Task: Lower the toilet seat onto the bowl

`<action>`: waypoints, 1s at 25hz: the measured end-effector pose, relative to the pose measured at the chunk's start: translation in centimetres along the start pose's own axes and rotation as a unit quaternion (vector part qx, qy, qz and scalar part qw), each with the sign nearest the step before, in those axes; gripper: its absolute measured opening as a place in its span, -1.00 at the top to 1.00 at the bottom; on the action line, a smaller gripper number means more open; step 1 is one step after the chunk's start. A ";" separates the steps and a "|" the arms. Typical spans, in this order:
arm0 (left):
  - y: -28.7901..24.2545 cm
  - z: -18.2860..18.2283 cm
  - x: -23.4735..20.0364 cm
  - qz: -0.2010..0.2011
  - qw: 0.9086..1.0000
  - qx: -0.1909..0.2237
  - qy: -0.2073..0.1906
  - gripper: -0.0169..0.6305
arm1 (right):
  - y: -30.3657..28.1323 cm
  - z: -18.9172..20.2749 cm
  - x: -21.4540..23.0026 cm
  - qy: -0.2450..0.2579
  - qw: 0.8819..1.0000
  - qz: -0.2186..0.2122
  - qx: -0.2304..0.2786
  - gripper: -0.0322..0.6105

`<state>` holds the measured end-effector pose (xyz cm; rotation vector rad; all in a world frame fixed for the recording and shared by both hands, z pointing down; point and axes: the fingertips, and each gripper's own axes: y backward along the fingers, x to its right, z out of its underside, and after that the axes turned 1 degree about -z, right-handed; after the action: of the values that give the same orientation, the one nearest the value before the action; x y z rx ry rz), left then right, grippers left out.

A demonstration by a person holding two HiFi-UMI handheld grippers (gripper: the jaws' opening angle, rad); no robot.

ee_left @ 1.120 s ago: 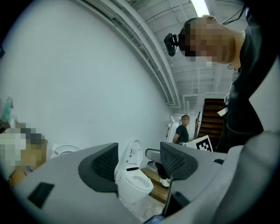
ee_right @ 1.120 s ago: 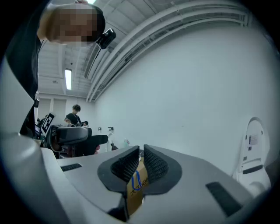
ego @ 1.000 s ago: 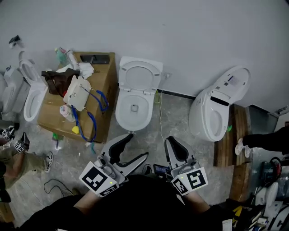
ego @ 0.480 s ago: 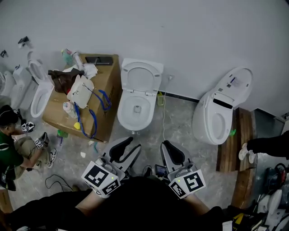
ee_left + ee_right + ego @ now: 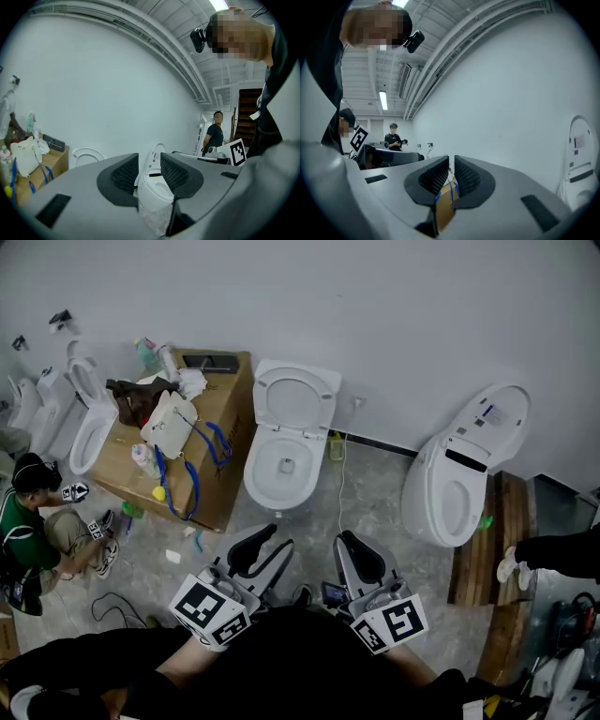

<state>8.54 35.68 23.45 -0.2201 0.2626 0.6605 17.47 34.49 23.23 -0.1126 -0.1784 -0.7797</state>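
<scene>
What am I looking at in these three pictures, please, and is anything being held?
A person holds a claw in each hand. The head view looks down from their head camera: left claw and right claw hover before a white toilet whose seat stands raised. A cluttered cardboard box sits beside it. The other two pictures come from cameras riding on each claw, looking along its jaws. The left claw is open, the right nearly shut; neither holds anything.

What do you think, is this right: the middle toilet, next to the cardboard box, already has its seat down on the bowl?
Not quite. The head view shows the middle toilet next to the cardboard box, but its seat is raised against the wall, not down on the bowl.
</scene>
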 end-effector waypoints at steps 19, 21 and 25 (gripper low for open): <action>-2.5 0.7 -1.9 -0.024 1.000 -0.001 0.008 0.47 | -1.8 1.7 3.1 -0.008 1.000 -0.001 -0.027 0.73; -3.0 0.4 -3.1 -0.023 1.000 -0.003 0.003 0.47 | -3.1 1.6 3.4 -0.006 1.000 0.004 -0.029 0.73; -4.3 -0.6 -5.8 -0.011 1.000 -0.005 0.003 0.47 | -6.1 1.3 4.1 -0.003 0.999 0.016 -0.031 0.73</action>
<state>6.70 28.90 25.17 -0.2349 0.2625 0.6405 15.83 27.57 25.54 -0.1763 -0.1584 -0.7540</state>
